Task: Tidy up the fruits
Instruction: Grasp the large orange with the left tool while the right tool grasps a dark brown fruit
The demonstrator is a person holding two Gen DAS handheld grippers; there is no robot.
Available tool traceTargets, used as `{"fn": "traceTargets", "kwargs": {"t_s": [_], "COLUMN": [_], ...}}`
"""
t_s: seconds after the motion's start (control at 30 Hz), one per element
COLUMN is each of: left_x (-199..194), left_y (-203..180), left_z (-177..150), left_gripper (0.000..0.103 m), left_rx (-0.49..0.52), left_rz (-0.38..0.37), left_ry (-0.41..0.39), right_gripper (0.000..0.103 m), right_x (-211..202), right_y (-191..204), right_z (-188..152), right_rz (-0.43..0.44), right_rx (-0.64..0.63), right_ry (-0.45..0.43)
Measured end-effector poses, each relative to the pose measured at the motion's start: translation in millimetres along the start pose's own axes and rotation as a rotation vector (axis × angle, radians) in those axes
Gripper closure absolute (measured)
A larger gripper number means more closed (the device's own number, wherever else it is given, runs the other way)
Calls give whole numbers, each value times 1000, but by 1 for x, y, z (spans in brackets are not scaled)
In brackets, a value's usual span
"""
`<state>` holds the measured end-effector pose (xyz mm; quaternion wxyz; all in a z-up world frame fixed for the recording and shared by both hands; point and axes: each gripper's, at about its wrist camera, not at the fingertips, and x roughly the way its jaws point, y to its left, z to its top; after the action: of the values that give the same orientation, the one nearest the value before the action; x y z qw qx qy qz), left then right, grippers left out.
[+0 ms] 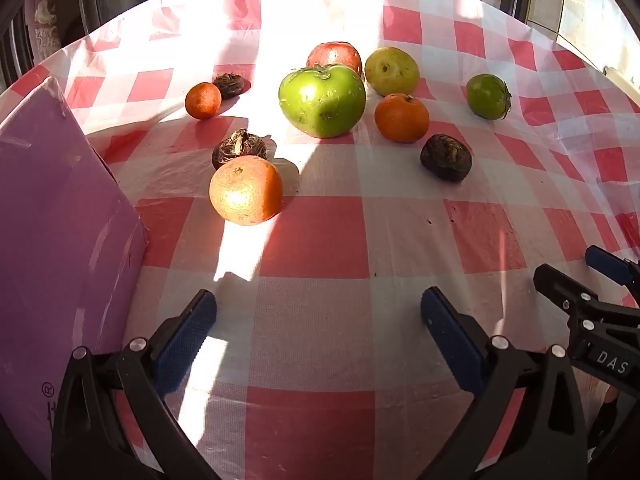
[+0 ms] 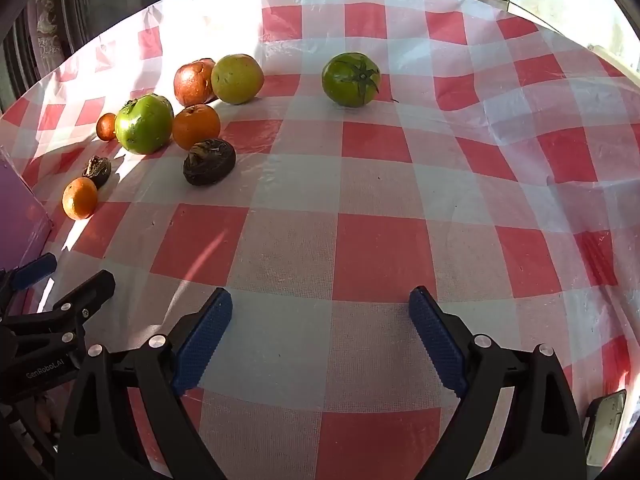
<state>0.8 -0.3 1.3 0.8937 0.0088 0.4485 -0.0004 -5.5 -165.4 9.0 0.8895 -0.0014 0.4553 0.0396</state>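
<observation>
both tools, left tool (image 1: 318, 316) and right tool (image 2: 320, 316), are hovering spread and empty; round orange, green and red fruits (image 1: 322, 100) are lying scattered on the checked bench (image 2: 360, 248), nothing sorted yet.

Far ahead of our left hand-held gripper (image 1: 319, 334), the red apple (image 1: 334, 54) is half hidden behind the large green tomato (image 1: 322, 101). To its left, the purple box (image 1: 52, 240) is cut off by the frame edge. From our right hand-held gripper (image 2: 321, 338), the smallest orange (image 2: 105, 126) peeks out behind that tomato, and a phone-like object (image 2: 606, 428) at lower right is cropped and unclear.
</observation>
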Motion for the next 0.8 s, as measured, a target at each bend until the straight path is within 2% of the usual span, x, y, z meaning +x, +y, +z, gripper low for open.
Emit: {"fn": "traceTargets", "kwargs": {"t_s": [0.17, 0.3, 0.43, 0.57, 0.8], "left_x": [1, 5, 15, 24, 36], "left_y": [5, 11, 21, 20, 27], "left_z": [3, 9, 23, 37, 58], "left_gripper": [1, 1, 1, 2, 19], "left_rx": [-88, -110, -143, -129, -134], "left_rz": [58, 76, 96, 90, 93], "left_ry": [21, 21, 23, 21, 0], "right_gripper": [16, 16, 16, 26, 37], "right_x": [27, 49, 64, 72, 68], "right_y": [20, 37, 57, 58, 50], "right_z": [27, 56, 85, 91, 89], "right_rz": [89, 139, 166, 214, 218], "right_rx": [-123, -213, -286, -297, -258], "right_ry": [7, 28, -3, 10, 4]}}
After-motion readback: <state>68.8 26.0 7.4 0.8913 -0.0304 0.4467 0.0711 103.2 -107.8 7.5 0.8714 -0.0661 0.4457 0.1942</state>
